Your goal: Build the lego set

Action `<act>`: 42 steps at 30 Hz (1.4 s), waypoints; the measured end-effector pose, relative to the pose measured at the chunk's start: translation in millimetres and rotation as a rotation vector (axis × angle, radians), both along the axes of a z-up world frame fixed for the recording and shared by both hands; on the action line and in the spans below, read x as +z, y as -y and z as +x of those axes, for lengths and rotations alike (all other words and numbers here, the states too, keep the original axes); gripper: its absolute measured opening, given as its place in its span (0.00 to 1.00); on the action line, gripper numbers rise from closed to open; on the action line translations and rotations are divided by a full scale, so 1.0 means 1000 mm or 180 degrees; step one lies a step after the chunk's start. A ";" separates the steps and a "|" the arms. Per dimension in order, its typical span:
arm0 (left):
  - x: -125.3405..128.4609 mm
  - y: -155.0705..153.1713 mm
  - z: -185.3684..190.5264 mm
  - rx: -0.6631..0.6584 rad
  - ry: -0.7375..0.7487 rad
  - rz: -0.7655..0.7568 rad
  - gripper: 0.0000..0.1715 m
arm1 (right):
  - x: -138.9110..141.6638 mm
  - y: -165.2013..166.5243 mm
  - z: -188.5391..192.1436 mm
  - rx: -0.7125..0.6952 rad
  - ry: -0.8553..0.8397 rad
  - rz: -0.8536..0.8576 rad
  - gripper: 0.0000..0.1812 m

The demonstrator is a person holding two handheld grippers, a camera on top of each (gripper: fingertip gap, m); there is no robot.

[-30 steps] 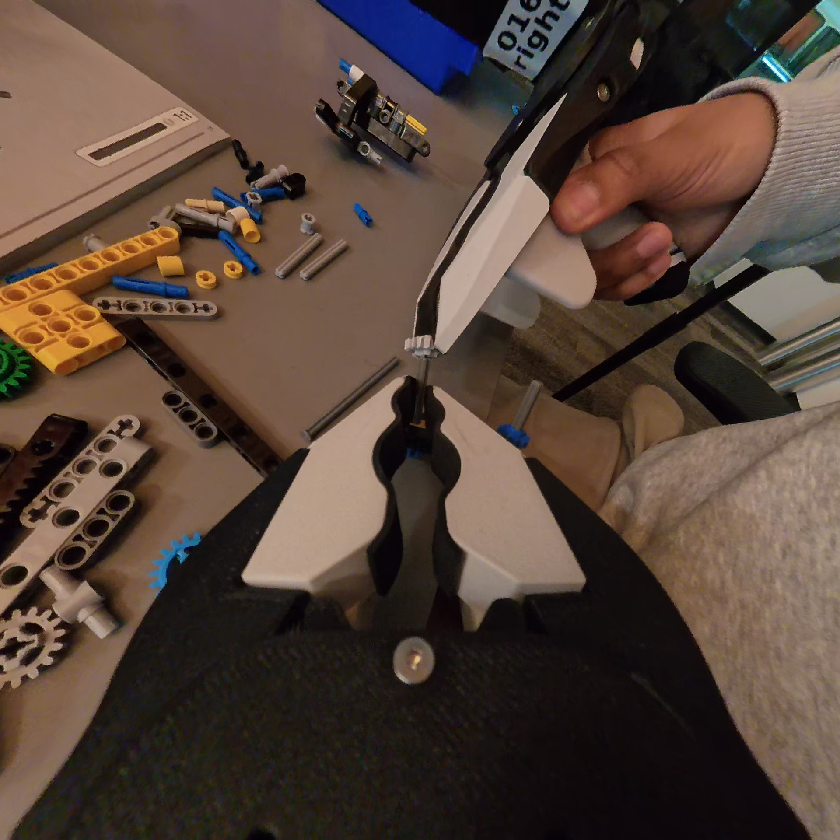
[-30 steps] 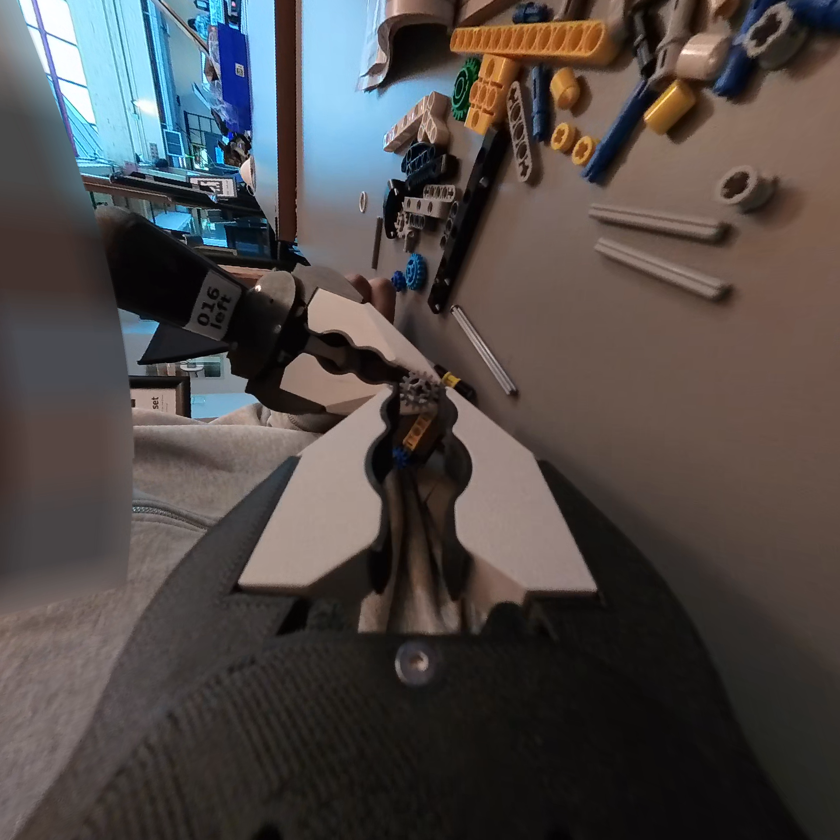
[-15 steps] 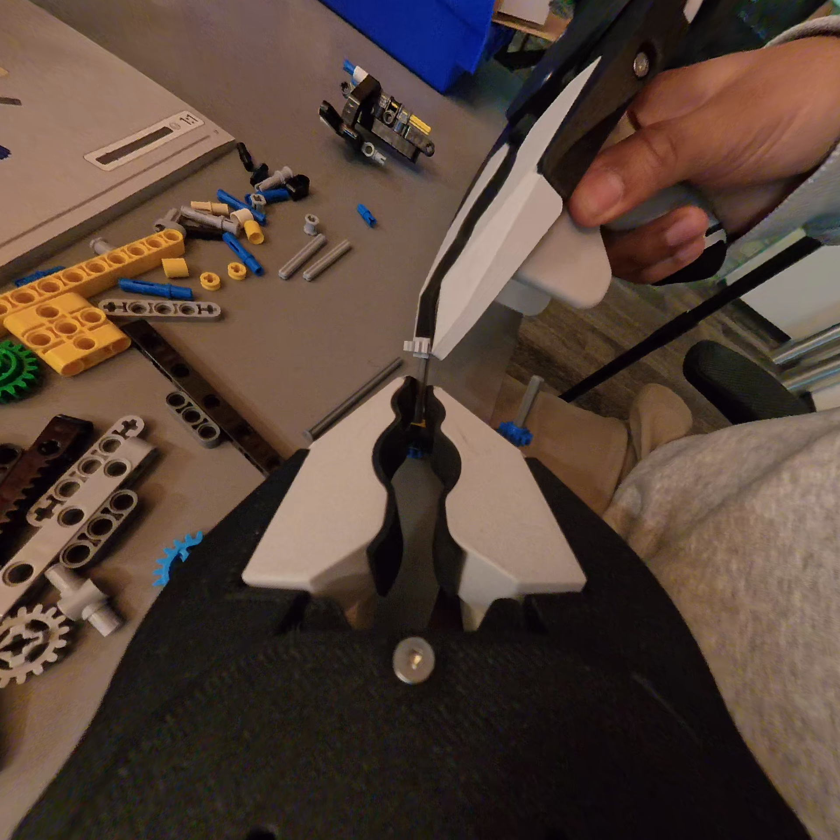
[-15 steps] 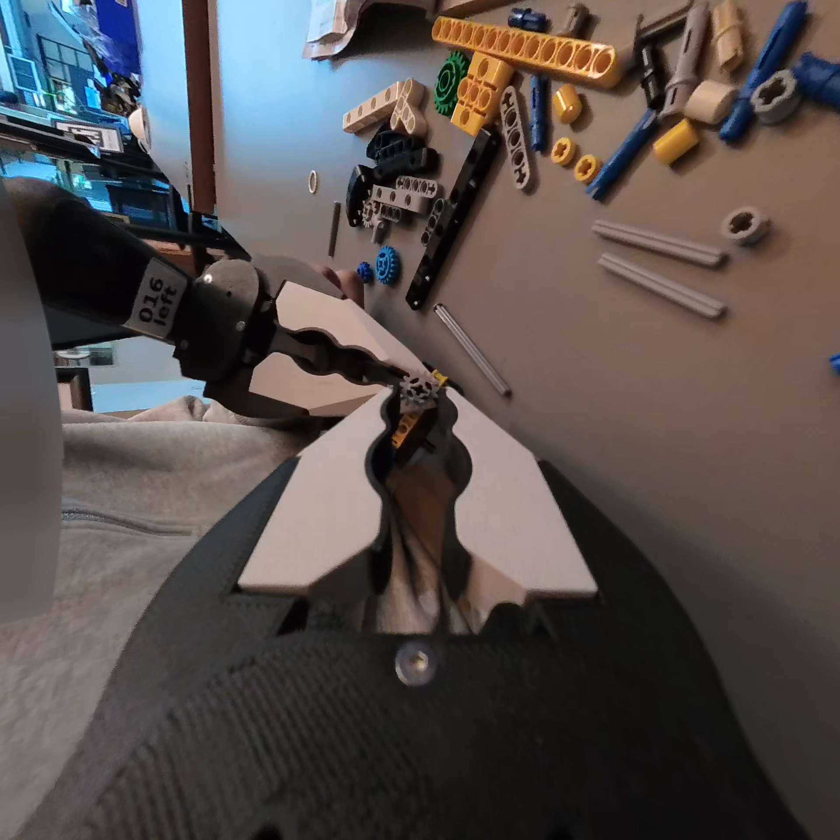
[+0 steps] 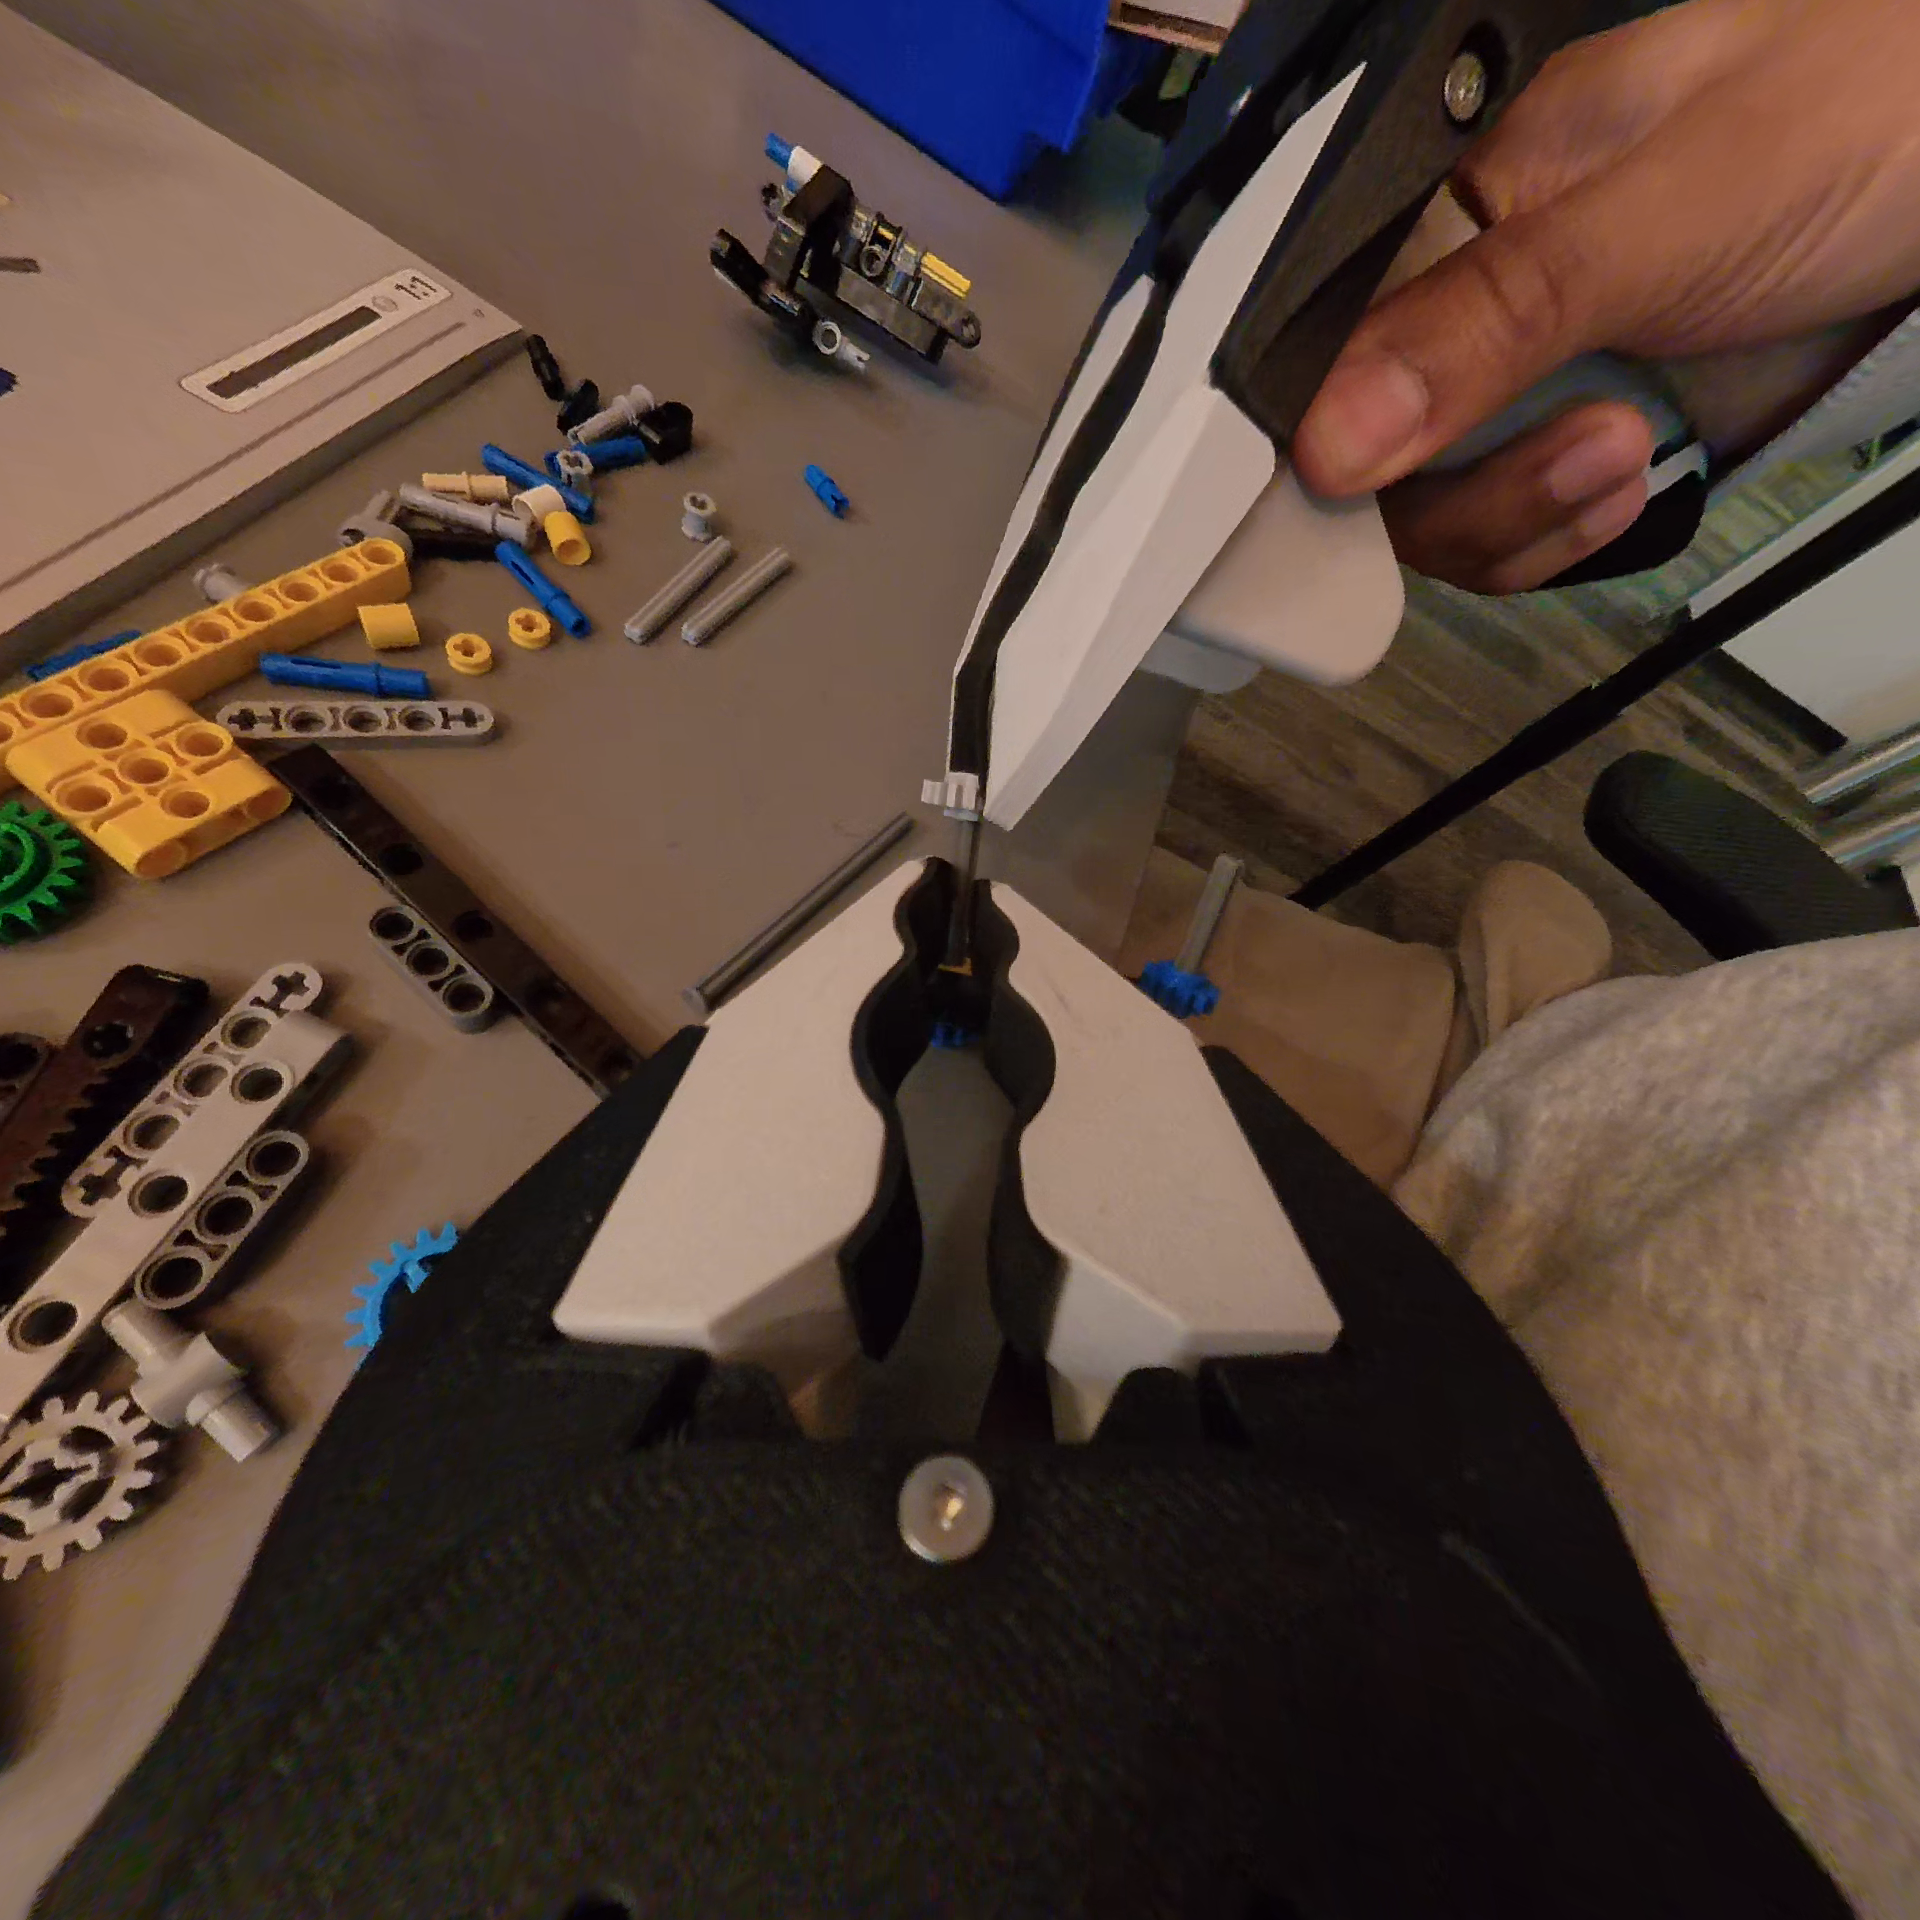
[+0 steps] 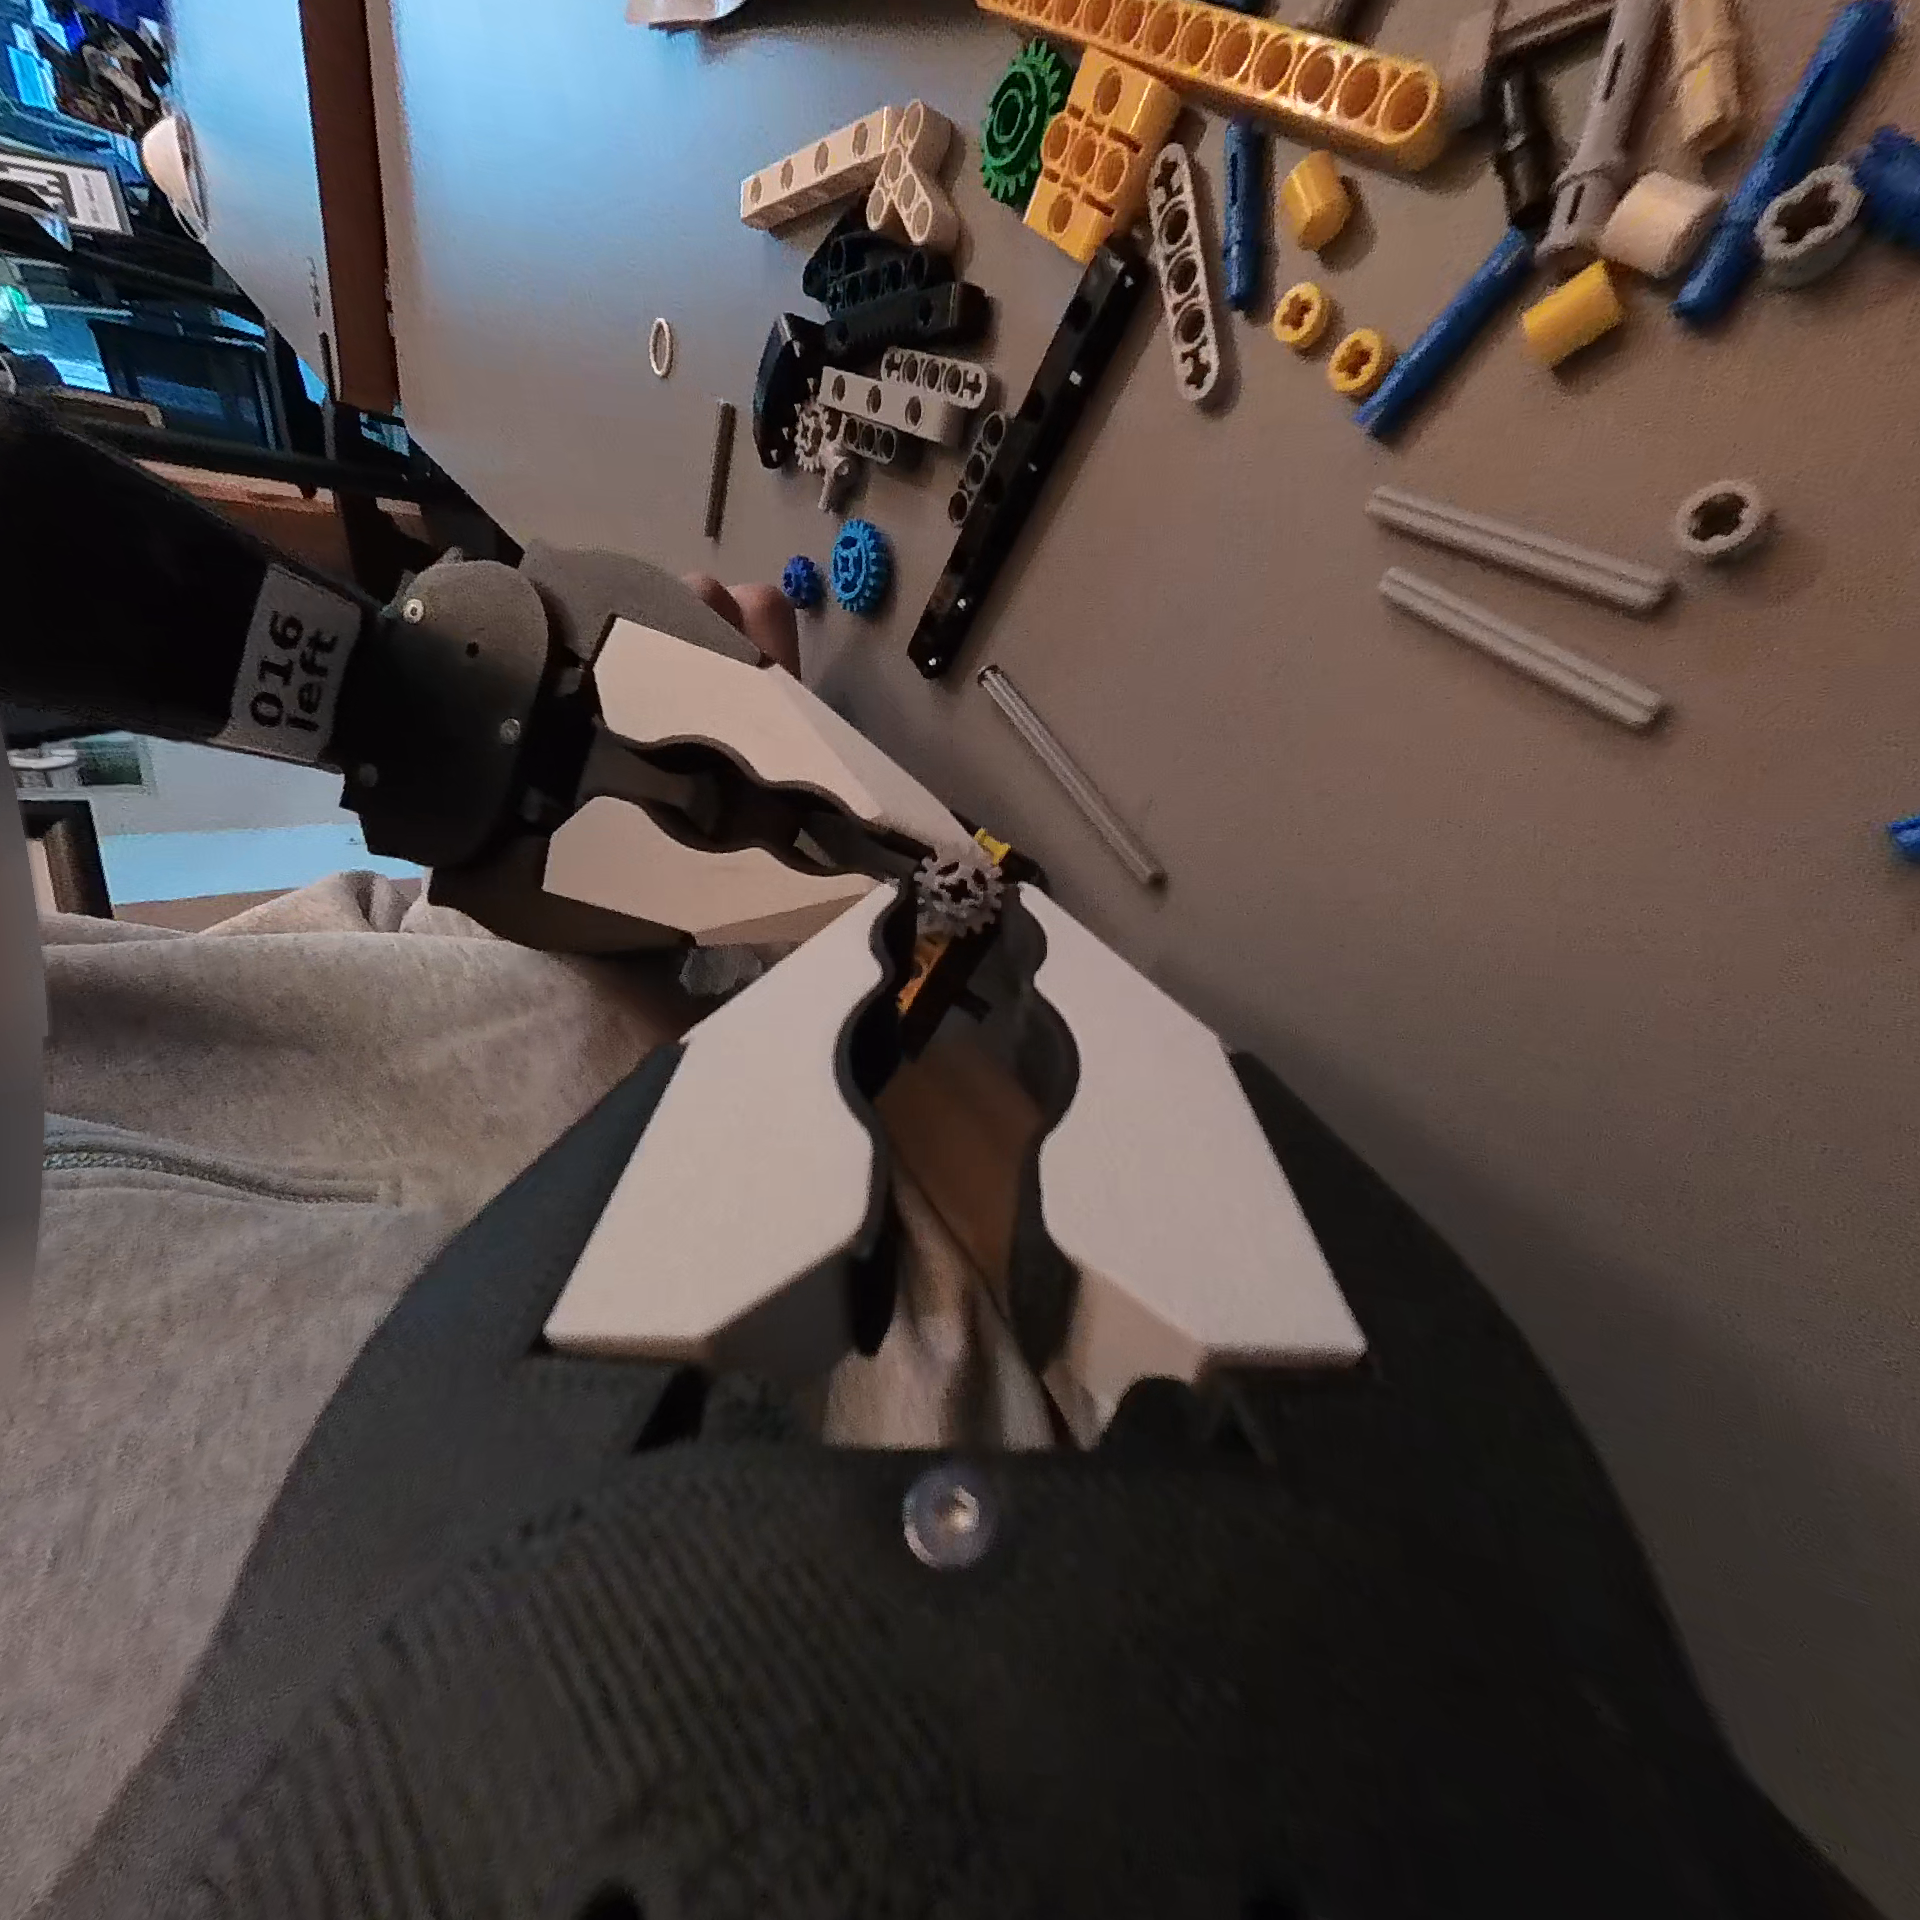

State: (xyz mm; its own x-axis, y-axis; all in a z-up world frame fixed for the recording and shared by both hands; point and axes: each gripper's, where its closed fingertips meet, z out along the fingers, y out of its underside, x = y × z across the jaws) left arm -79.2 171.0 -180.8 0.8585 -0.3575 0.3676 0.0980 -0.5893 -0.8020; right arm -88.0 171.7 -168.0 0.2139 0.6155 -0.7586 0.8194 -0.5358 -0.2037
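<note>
- Loose parts are spread over the grey table at far left: yellow beams, a green gear, grey rods. No tray or box holding parts is seen; the blue bin shows no contents.
- At centre, the left gripper is closed on a small black, yellow and blue assembly held off the table edge.
- To the right, the right gripper is closed on a small grey gear atop the assembly's thin axle.
- The gear seems mid-fitting; next, a straight push down the axle is called for.
</note>
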 end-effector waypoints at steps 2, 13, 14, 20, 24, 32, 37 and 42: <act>0.000 0.000 0.000 -0.0006 0.0023 -0.0011 0.02 | 0.000 0.000 0.000 0.0035 0.0023 0.0018 0.08; 0.000 0.000 0.001 -0.0009 -0.0043 0.0027 0.02 | -0.003 0.003 0.000 0.0337 0.0091 0.0200 0.08; 0.000 0.001 0.001 -0.0012 -0.0046 0.0031 0.02 | -0.003 0.003 0.000 0.0335 0.0070 0.0223 0.08; 0.007 0.001 0.000 0.0014 -0.0040 0.0186 0.02 | 0.020 0.002 -0.003 0.0388 -0.0496 0.0475 0.17; 0.025 0.003 -0.006 0.0100 0.0224 0.0461 0.02 | 0.037 -0.010 -0.002 0.0357 -0.1048 0.1032 0.21; 0.078 0.010 -0.014 0.0179 0.0817 0.1409 0.02 | 0.046 -0.009 0.007 -0.0368 -0.2073 0.1008 0.24; 0.081 0.011 -0.004 0.0189 0.0441 0.1665 0.02 | 0.067 -0.031 0.020 -0.1306 -0.2812 0.0008 0.33; 0.079 0.010 0.007 0.0201 0.0020 0.1805 0.02 | 0.061 -0.015 0.031 -0.0904 -0.2756 0.0203 0.35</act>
